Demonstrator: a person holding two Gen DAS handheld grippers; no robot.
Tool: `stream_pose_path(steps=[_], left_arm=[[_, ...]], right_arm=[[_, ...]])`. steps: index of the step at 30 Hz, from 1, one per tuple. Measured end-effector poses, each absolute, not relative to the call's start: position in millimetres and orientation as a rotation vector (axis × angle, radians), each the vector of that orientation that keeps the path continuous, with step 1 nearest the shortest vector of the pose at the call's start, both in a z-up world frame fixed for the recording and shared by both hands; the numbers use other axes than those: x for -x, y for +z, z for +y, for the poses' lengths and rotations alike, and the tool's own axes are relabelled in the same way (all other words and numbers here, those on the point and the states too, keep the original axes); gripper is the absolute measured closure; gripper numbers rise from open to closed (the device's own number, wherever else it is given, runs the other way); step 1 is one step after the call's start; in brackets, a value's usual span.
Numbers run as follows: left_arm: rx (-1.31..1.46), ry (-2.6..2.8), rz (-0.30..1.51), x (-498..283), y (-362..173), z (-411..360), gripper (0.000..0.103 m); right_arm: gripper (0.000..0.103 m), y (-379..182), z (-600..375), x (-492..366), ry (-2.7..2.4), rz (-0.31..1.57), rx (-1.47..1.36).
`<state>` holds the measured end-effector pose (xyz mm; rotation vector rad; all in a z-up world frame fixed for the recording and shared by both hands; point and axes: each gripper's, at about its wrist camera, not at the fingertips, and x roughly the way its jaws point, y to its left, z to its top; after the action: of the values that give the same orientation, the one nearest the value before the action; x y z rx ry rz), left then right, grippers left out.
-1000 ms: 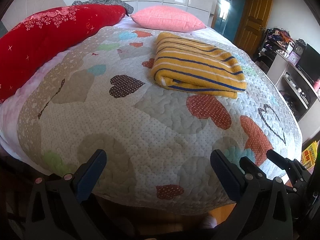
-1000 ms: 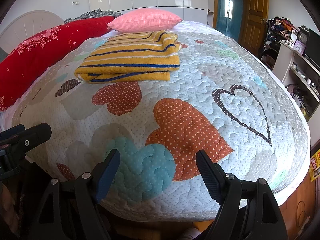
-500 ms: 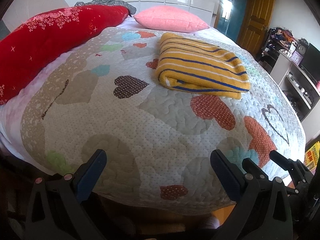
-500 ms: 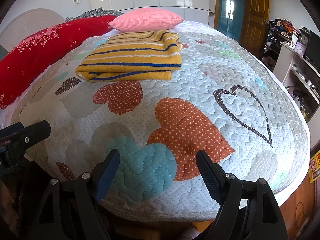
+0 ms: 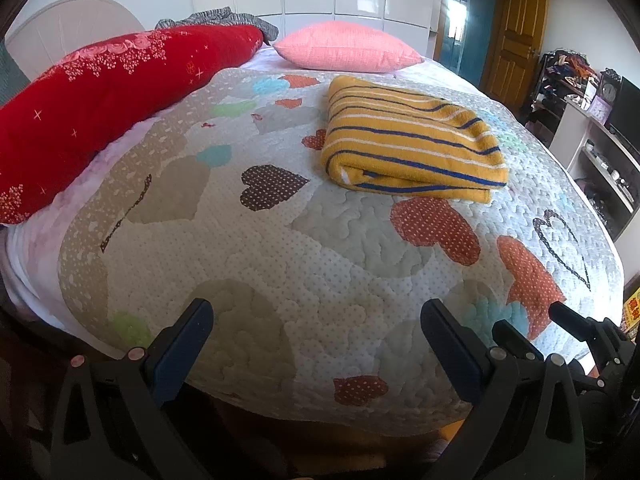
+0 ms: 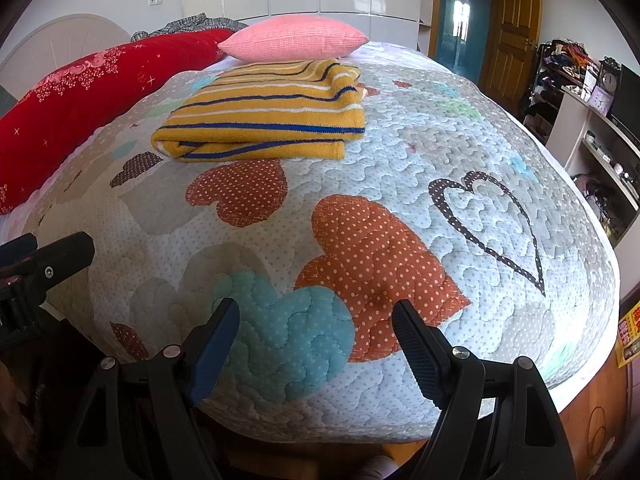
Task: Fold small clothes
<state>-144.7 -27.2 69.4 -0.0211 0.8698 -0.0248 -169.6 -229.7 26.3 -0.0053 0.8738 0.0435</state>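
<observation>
Knitwear is what you are dealing with: the yellow striped jumper [image 5: 412, 148] lies on the quilt [image 5: 320, 264] of the bed, already doubled over into a thick rectangular bundle. From the left gripper [image 5: 316, 344] it sits at about one o'clock, well apart; from the right gripper [image 6: 316, 340] it sits at about eleven o'clock, also well apart. The pink pillow [image 5: 348, 46] lies just beyond it, and the red bolster [image 5: 100, 96] runs along the bed at ten o'clock.

Your jaws on both sides stand wide apart with nothing between them, hanging over the near edge of the bed.

Expect the jumper to be soft, limp and fairly light, with some bulk from its stacked layers. It should not slip much, since the knit looks fuzzy and the quilt is textured, but the layers can slide over one another and sag open if you lift by one only. It is not fragile, though a hard pinch on a single strand could snag or stretch it.

If you mean to shift it or fold it again, take it at the two near corners, one gripper each, biting through all the layers at the rounded fold at the near left corner and at the open edge on the right.
</observation>
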Motion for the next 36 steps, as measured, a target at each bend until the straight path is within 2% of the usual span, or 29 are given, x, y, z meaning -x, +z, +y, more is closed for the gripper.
stream_pose_path(steps=[36], left_arm=[[0.09, -0.062, 0.941, 138.9, 53.3, -21.5, 0.0]], right_arm=[[0.019, 27.2, -223.2, 172.4, 0.048, 0.852, 0.055]])
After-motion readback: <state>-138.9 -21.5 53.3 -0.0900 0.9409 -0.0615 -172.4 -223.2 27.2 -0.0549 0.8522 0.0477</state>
